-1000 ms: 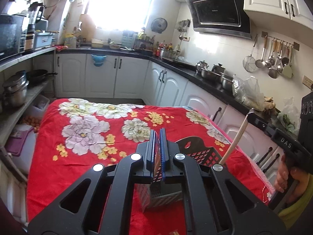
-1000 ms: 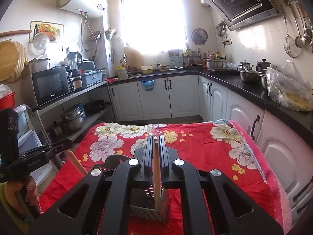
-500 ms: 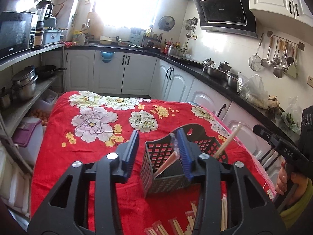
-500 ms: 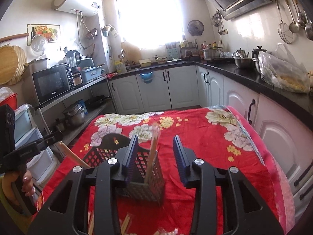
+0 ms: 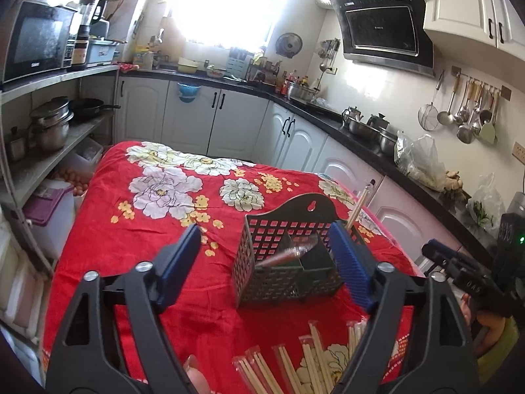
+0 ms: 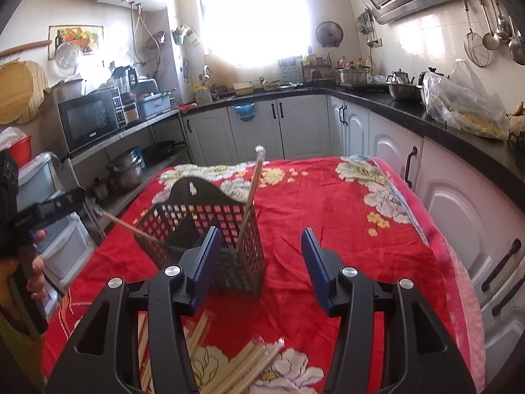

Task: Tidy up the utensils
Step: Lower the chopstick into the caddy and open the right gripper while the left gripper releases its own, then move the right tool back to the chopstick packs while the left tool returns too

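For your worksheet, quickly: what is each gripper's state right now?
Left gripper: open, jaws just been opening, holding nothing; the caddy shows between them.
Right gripper: open, jaws just been opening, nothing held.

Microwave [image 5: 34, 41] on shelf, range hood [image 5: 384, 31] on wall, pots [image 5: 51, 124] below.

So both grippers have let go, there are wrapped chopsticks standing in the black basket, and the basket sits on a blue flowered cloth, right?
Not quite: the cloth is red with flowers, not blue, as the left wrist view shows. The rest holds: the left gripper and right gripper have just been opening, nothing between their pads, and wrapped chopsticks stand in the black basket.
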`<state>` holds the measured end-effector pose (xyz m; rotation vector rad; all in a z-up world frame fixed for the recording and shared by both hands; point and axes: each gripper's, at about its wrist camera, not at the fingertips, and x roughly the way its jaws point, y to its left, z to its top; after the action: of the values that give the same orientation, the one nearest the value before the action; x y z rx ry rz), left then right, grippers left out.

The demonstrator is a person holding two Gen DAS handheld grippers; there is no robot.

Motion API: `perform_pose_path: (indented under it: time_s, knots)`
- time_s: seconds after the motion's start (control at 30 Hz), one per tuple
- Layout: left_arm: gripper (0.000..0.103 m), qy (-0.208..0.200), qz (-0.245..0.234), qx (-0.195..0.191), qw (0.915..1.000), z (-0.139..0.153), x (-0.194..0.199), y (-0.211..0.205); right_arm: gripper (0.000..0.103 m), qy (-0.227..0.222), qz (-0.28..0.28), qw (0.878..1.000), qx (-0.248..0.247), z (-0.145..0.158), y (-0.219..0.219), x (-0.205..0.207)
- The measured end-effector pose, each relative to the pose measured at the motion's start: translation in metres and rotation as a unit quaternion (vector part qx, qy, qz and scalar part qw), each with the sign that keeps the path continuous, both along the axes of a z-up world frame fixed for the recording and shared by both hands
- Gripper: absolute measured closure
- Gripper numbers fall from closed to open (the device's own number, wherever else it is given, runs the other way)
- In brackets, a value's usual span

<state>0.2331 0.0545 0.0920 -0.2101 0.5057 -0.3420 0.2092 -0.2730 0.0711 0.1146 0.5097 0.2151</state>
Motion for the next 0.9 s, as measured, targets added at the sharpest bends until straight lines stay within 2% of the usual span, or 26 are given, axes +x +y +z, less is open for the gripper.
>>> perform_pose_path:
  time_s: [0.17,0.27,0.53,0.8,0.9]
  knots:
    - [0.018,0.001,0.003,0.000,1.0000,-0.005,-0.016,0.004,0.053,0.021,0.007,1.000,-0.004,-0.015,0.003,-0.007]
    - [0.017,0.006,0.007,0.003,1.0000,-0.013,-0.024,0.005,0.053,0.031,0.012,0.999,-0.007,-0.023,0.005,-0.011]
    - [0.016,0.032,0.003,0.011,0.9994,-0.037,-0.039,0.000,0.053,0.059,0.026,0.998,-0.011,-0.044,0.011,-0.024]
    - [0.016,0.073,-0.027,0.035,0.9963,-0.068,-0.042,-0.022,0.053,0.094,0.033,0.995,-0.012,-0.068,0.012,-0.030]
    - [0.023,0.093,-0.040,0.040,0.9940,-0.083,-0.042,-0.032,0.053,0.105,0.034,0.994,-0.012,-0.076,0.011,-0.032]
